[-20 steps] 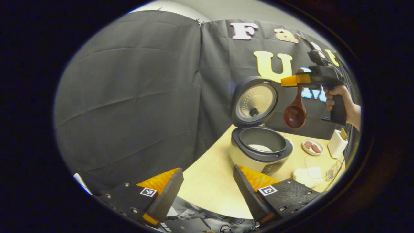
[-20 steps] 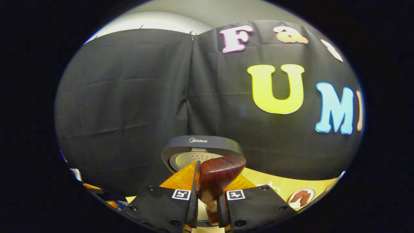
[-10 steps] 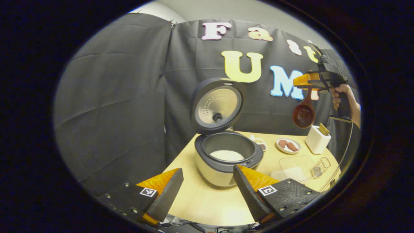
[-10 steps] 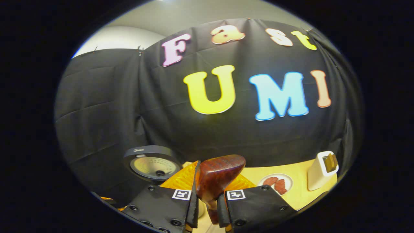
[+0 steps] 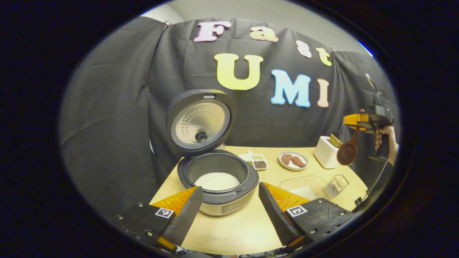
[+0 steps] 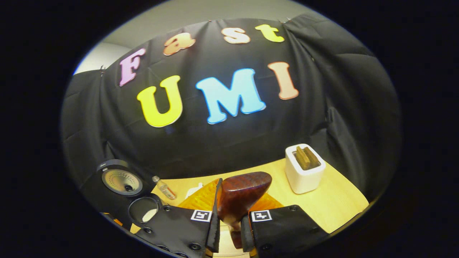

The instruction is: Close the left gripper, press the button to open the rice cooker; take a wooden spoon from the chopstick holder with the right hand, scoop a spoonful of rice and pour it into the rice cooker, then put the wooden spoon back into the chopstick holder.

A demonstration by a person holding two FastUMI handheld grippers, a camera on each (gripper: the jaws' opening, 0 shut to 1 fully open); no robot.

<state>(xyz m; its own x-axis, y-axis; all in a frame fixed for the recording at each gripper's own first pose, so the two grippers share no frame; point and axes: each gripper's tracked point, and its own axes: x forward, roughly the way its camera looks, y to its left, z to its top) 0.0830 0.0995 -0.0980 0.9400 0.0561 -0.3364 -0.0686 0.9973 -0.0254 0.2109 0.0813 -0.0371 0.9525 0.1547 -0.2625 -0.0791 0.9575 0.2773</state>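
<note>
I see the rice cooker (image 5: 217,179) open on the table (image 5: 236,229), white rice in its pot. My right gripper (image 6: 228,215) clenches the spoon (image 6: 239,197) above the holder (image 6: 304,168). My left gripper (image 5: 226,208) is spread, empty.

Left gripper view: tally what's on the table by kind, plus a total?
Appliances: 1, grey-lidded open rice cooker
Food dishes: 2, white divided dish of grains, white round plate of brown pieces
Holders: 2, white box-shaped chopstick holder, small wire basket
Trays: 1, clear tray of white rice
Total: 6
</note>
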